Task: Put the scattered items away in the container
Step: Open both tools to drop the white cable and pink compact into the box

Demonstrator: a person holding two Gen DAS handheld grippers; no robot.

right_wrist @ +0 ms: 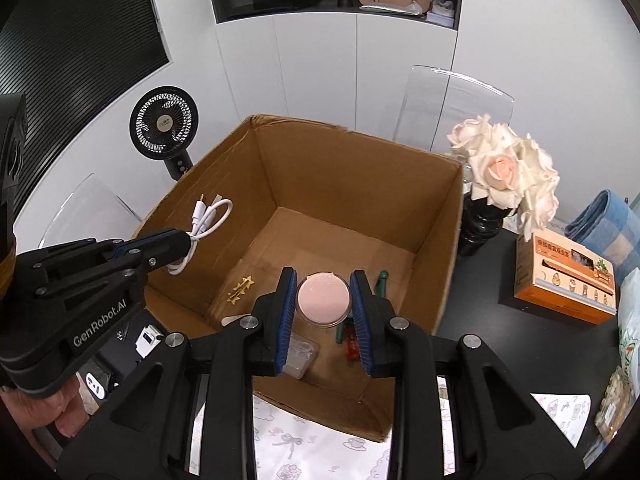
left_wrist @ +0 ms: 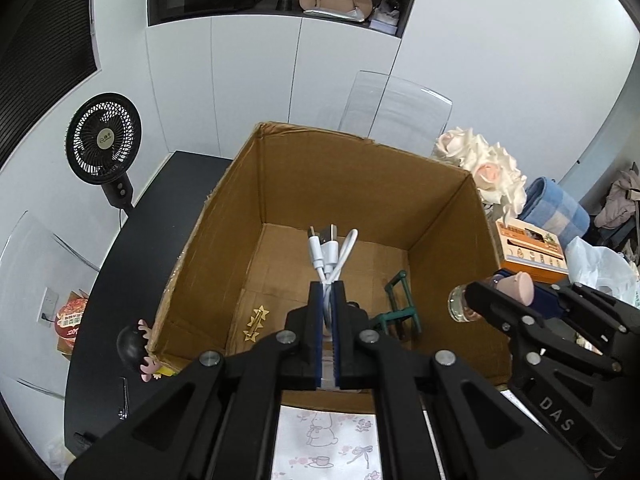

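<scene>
Pinching a coiled white cable (left_wrist: 330, 258), the left tongs (left_wrist: 327, 292) were nearly closed above the open cardboard box (left_wrist: 352, 184). Over the box's right part, the right tongs (right_wrist: 324, 294) gripped a small clear jar (right_wrist: 323, 298) with a pink lid, spread only to its width.
</scene>
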